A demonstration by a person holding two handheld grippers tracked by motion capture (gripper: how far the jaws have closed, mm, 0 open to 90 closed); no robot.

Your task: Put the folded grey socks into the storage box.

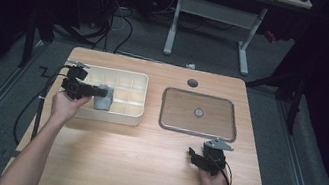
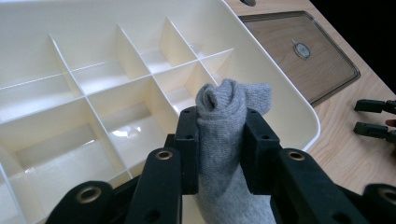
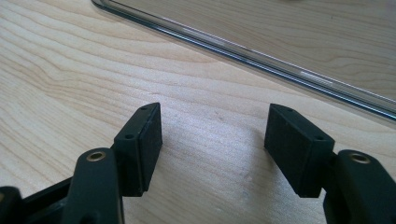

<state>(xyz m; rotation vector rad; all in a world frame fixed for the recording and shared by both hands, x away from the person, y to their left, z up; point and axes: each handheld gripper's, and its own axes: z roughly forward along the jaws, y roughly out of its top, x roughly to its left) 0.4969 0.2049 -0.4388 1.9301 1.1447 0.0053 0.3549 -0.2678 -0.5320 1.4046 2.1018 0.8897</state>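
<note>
Right gripper (image 1: 194, 157): at 5 o'clock on the table, low over bare wood; jaws spread wide, nothing between them.
Table (image 1: 142, 154): light wood, grain clear in the right gripper view.
Left gripper (image 1: 101, 93): at 9 o'clock, reaching over the near left part of the organizer; jaws partly closed, pads pressed on both sides of the sock.
Sock (image 2: 224, 140): grey, rolled, clamped upright between the jaws, top bulging above the pads, above the organizer's near compartments.
Organizer (image 1: 118, 115): cream tray split into compartments, at 10 o'clock.
Lid (image 1: 199, 113): clear, flat on the table at 1 o'clock, just beside the organizer.
</note>
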